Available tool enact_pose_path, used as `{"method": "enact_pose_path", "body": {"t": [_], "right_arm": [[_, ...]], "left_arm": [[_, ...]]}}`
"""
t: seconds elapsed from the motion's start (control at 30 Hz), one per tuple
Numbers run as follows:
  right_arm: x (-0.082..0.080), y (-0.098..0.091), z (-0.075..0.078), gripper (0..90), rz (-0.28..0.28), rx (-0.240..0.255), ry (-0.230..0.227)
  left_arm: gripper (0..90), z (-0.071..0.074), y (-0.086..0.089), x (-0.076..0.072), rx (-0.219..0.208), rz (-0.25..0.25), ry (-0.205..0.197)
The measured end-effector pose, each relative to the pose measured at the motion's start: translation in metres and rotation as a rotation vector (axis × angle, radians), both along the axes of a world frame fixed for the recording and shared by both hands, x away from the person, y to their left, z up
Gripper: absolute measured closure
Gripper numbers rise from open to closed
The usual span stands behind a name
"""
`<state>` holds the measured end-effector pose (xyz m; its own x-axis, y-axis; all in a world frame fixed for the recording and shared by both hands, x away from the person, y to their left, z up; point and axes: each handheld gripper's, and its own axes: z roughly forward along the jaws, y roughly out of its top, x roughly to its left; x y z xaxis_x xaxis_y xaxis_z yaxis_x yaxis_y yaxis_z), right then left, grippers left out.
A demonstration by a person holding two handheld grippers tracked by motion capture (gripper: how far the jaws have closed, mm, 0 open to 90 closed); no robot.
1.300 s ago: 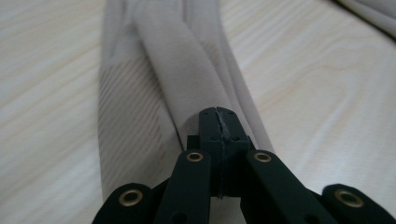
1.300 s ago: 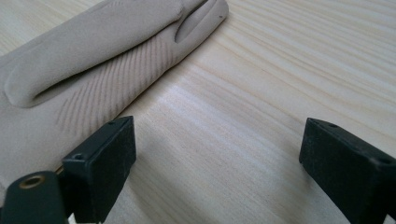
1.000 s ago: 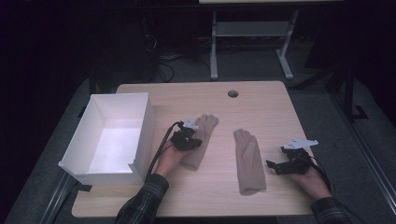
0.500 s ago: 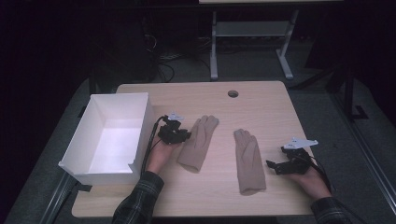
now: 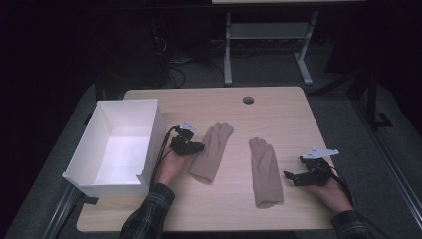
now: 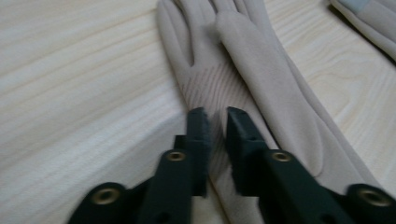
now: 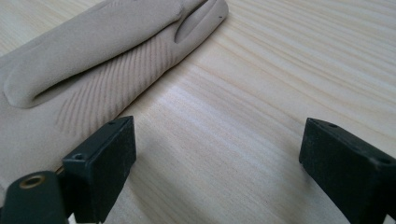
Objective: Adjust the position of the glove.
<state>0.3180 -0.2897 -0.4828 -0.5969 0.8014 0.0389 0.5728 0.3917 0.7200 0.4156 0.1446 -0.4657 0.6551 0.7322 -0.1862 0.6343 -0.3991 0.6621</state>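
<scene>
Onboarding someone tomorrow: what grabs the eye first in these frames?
Two beige gloves lie flat mid-table: the left glove and the right glove. A big white box sits open at the table's left edge. The left gripper has its jaws nearly closed over the left glove's edge, while the right gripper rests wide open beside the right glove.

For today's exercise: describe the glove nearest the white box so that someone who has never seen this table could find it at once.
Start at the wooden table and find the white box at its left edge. Just right of the box lies a beige glove, fingers pointing away from the person. Unlike the other glove further right, it has the left gripper at its edge.
</scene>
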Motion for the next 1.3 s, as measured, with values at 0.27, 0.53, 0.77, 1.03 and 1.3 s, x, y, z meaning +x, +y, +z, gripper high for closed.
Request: {"method": "enact_pose_path", "body": {"t": [0.27,0.53,0.77,1.03,1.3], "right_arm": [[0.0,0.001,0.0,10.2,-0.005,0.002,0.002],[-0.003,0.012,0.013,62.3,0.089,0.062,0.02],[0.001,0.025,0.014,87.7,0.17,0.062,0.048],[0.003,0.032,0.015,89.7,0.183,0.067,0.056],[0.002,0.046,0.017,89.7,0.212,0.07,0.049]], "left_arm": [[87.5,0.012,0.003,-0.002,-0.059,-0.007,0.006],[87.6,0.03,0.003,-0.013,-0.112,-0.048,0.005],[87.6,0.038,0.001,-0.021,-0.131,-0.083,0.006],[87.6,0.041,-0.003,-0.026,-0.13,-0.115,0.011],[87.6,0.045,-0.009,-0.03,-0.136,-0.136,-0.004]]}}
